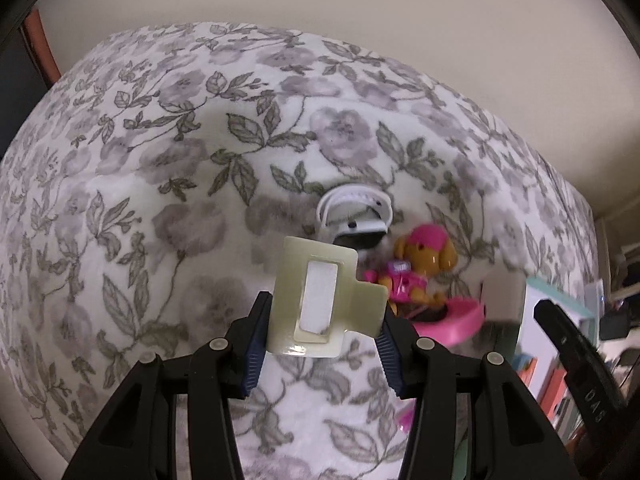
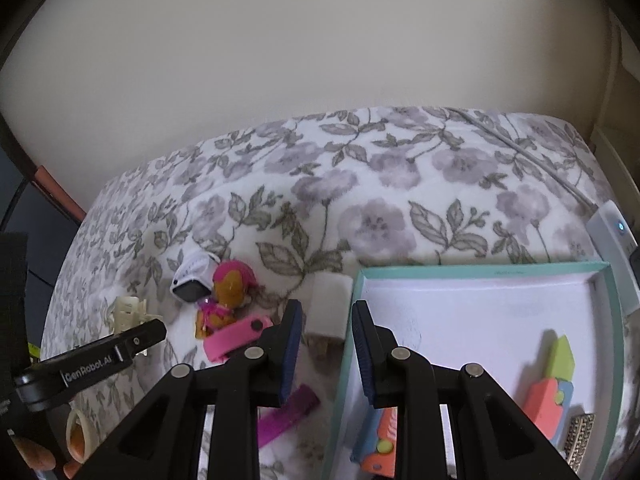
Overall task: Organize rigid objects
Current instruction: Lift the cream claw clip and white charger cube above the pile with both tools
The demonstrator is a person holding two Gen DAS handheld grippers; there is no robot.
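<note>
Left hand-held gripper (image 1: 322, 334) is clamped on a cream hair claw clip (image 1: 320, 300), held above the bed (image 1: 168, 184) near its middle. Judged light, stiff, slick plastic; grip the flat sides. Right hand-held gripper (image 2: 326, 356) nearly together, empty.

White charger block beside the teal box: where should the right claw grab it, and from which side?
Grip the white charger block across its flat side faces, coming from above. It lies apart from the teal box wall, prongs toward the camera.

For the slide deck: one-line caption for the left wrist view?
Left gripper holds a cream hair clip over the floral blanket.
</note>
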